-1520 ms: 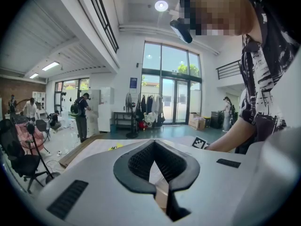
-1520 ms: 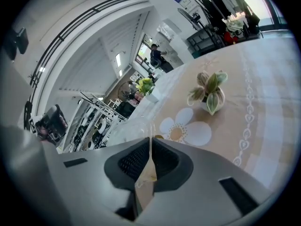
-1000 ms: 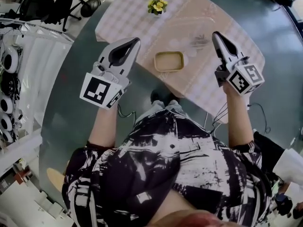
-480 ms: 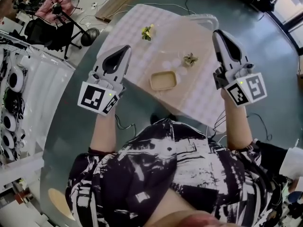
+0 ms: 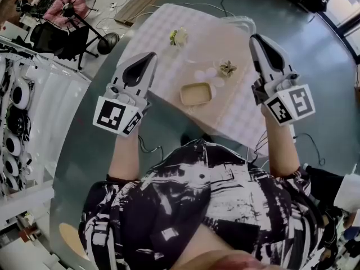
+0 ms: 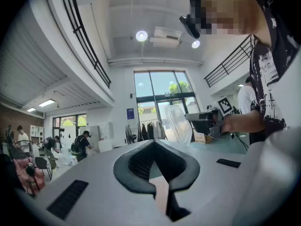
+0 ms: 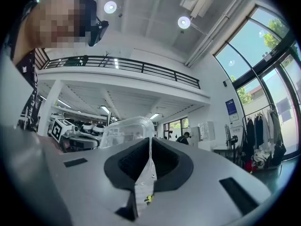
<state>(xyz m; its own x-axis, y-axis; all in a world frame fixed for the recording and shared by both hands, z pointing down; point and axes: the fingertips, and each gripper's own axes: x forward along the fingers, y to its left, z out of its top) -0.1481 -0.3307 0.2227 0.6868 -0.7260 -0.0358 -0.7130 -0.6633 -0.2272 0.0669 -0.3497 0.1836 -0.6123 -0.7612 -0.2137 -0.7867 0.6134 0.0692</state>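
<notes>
The left gripper (image 5: pixel 149 58) and the right gripper (image 5: pixel 256 39) are held up high over a table (image 5: pixel 152 38), well apart from each other. Both pairs of jaws are pressed together, and nothing is pinched in either.

A see-through box (image 7: pixel 124 131) is seen just past the right gripper's tip, at the 1 o'clock corner of the table. A flat tan dish (image 5: pixel 196 94) lies near the 6 o'clock edge, between the two grippers. A small plant (image 5: pixel 228 68) is set at 1 o'clock from the dish, and yellow flowers (image 5: pixel 179 36) at 11 o'clock.

The box looks light and is close to the far edge, so it could likely be pushed off if bumped by closed jaws. The small plant could be tipped over if the right gripper is brought down too fast. Nothing can be grabbed until the jaws are spread.

The table is covered with a pink and tan cloth (image 5: pixel 239 108) with white flower shapes. A shiny grey-green floor (image 5: pixel 84 167) is seen around it. The room is big and bright, with tall windows (image 6: pixel 162 86), a railing (image 7: pixel 141 66) up high, a black chair (image 5: pixel 56 38) at 10 o'clock and white racks (image 5: pixel 14 106) at 9 o'clock.
</notes>
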